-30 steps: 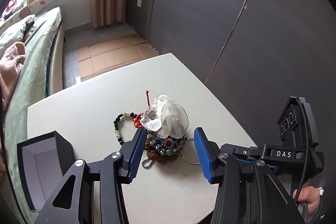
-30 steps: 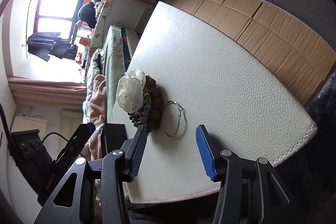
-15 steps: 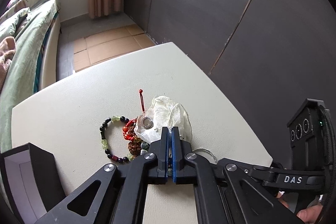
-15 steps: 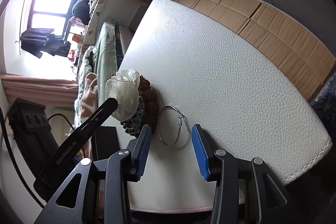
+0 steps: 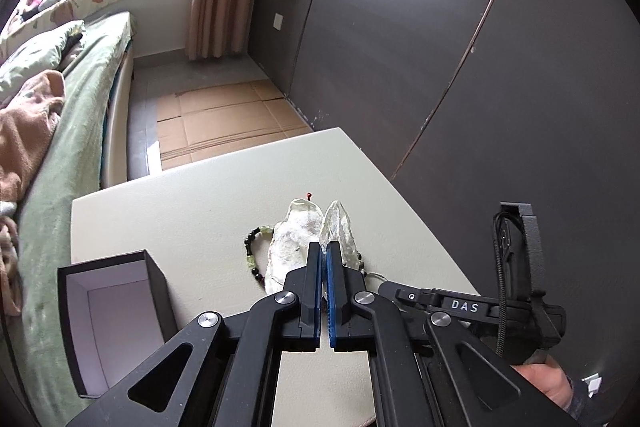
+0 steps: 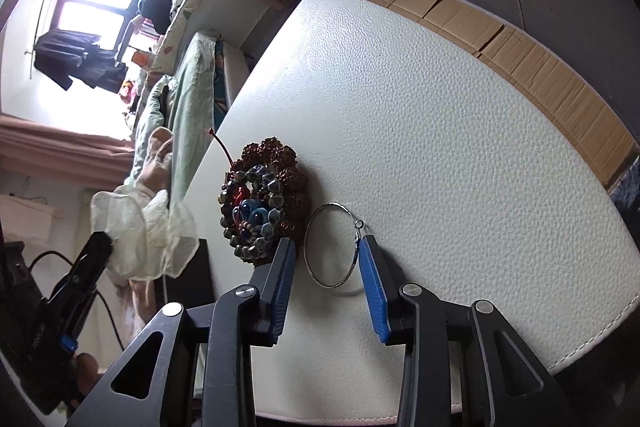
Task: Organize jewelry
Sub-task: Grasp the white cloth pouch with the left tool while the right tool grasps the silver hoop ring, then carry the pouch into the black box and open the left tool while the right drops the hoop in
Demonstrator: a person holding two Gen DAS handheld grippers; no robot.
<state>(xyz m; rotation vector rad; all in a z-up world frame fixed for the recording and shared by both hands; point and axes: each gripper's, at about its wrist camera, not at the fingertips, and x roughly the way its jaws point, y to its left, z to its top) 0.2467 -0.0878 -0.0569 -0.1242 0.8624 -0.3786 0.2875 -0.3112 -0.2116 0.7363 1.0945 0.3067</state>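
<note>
My left gripper (image 5: pixel 323 247) is shut on a thin white gauze pouch (image 5: pixel 298 239) and holds it up off the table. In the right wrist view the pouch (image 6: pixel 140 227) hangs clear of a pile of bead bracelets (image 6: pixel 260 203). A silver hoop (image 6: pixel 330 247) lies flat on the white table (image 6: pixel 440 107) just right of the pile. My right gripper (image 6: pixel 326 243) straddles the hoop and its jaws are closing. The hoop sits between the blue pads and is not pinched. A green and black bead bracelet (image 5: pixel 250 251) shows beside the pouch.
An open black box (image 5: pixel 112 315) with a pale lining stands at the table's near left corner. A bed with green covers (image 5: pixel 60 147) runs along the left. Dark wall panels (image 5: pixel 440 47) stand beyond the table's right side, and cardboard sheets (image 5: pixel 224 123) lie on the floor.
My left gripper closed on the pouch and lifted it off the bracelet pile. My right gripper moved in over the hoop and its jaws narrowed around it.
</note>
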